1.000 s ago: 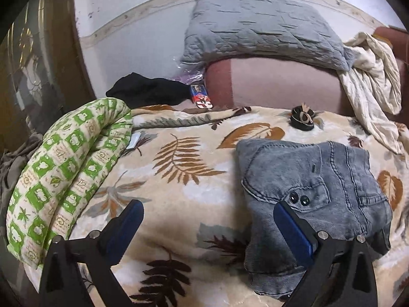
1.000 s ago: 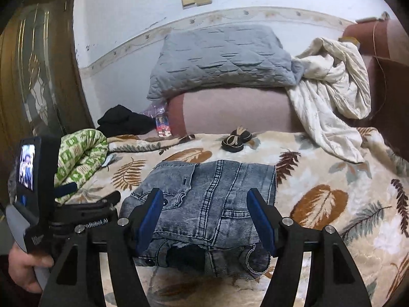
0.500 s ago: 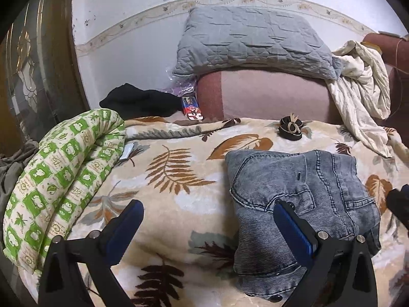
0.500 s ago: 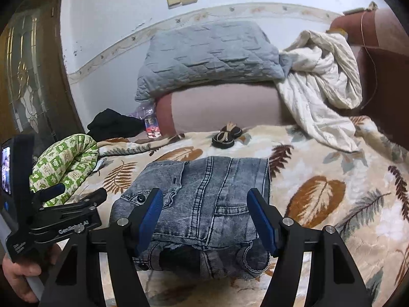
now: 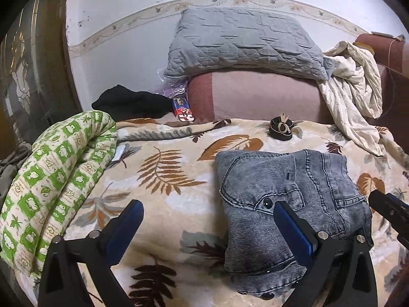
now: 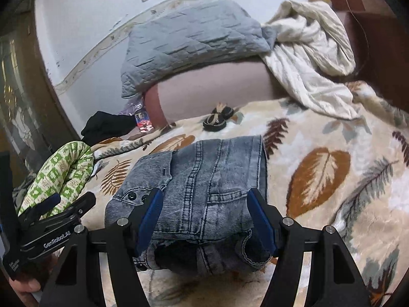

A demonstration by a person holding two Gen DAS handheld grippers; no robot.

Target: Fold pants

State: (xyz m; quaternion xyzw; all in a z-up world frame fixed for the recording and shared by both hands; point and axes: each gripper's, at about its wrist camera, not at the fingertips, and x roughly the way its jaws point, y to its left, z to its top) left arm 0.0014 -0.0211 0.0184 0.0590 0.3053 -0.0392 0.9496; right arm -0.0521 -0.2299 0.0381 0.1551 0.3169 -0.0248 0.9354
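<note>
my left gripper (image 5: 208, 220) is released: its blue-padded fingers (image 5: 294, 226) stand wide apart and hold nothing, above the leaf-print blanket (image 5: 166, 179). its right finger overlaps the near left part of the folded jeans (image 5: 288, 194); i cannot tell whether it touches them. my right gripper (image 6: 207, 217) is also released, fingers spread, with the near edge of the jeans (image 6: 204, 176) between them; nothing is clamped. the jeans lie as a compact folded stack on the blanket, two dark snap buttons (image 6: 131, 195) showing at the near left corner. outward: a green-and-white patterned quilt roll (image 5: 51, 179) lies well to the left, a small dark bow-trimmed item (image 5: 281, 129) beyond the jeans, and a grey quilted pillow (image 5: 242, 41) on the pink bolster (image 5: 263, 97) at the wall.
</note>
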